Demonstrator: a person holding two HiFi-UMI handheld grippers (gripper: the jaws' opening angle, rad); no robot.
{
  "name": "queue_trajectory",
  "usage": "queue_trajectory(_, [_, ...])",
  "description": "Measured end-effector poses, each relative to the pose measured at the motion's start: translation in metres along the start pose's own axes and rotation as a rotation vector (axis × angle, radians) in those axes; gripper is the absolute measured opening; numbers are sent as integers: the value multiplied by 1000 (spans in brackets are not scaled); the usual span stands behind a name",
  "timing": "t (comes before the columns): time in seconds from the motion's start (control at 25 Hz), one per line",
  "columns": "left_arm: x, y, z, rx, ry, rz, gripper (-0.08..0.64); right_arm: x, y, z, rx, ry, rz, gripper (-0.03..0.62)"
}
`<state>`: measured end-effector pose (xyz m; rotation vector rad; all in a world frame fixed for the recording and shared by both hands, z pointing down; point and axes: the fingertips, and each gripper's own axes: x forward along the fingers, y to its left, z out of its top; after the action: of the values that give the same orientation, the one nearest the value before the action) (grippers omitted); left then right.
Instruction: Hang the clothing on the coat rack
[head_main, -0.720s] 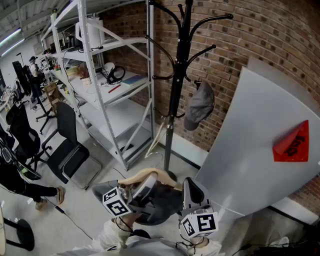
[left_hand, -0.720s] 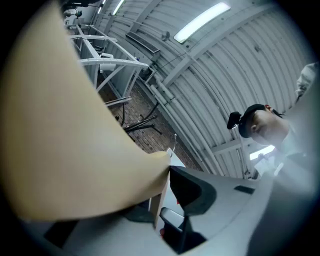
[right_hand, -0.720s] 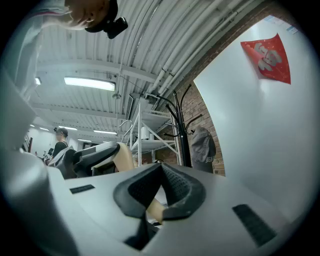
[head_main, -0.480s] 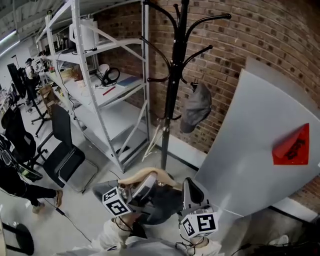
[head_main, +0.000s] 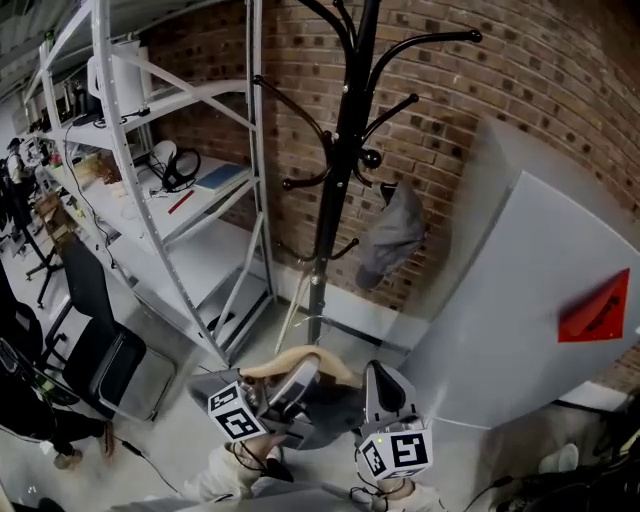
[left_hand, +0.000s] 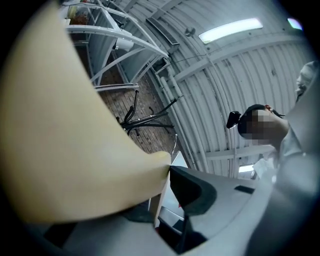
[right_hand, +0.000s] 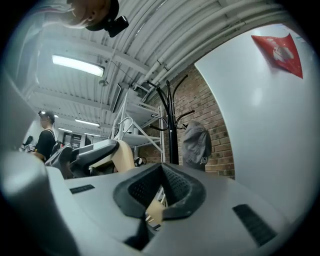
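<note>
The tan and dark grey soft clothing (head_main: 300, 362) is held low, well below the tall black metal coat rack (head_main: 340, 150); the left gripper (head_main: 285, 388) pinches its tan part; the right gripper (head_main: 383, 390) nips a tan edge; it looks light and floppy, so I would hold the tan part.

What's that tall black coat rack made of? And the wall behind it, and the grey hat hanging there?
Coat rack: probably metal, smooth black paint, thin curved hooks. Wall: rough red-brown brick, mortar lines show. Grey hat: soft cloth; it sags and folds.
</note>
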<state>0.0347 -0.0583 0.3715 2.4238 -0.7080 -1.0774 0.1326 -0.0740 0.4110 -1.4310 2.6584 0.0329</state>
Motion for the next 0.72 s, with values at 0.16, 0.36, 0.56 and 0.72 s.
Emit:
queue_trajectory(0.16, [3, 28, 25, -32, 34, -44, 100, 36, 9, -1, -22, -4, -66, 21])
queue_trajectory(0.36, [0, 48, 53, -86, 96, -101, 100, 68, 29, 5, -41, -5, -158, 21])
queue_trajectory(0.56, [-3, 64, 76, -124, 133, -150, 101, 90, 44, 8, -63, -18, -229, 21])
queue_trajectory(0.72, [-2, 76, 88, -140, 148, -170, 101, 102, 53, 9, -81, -15, -258, 21])
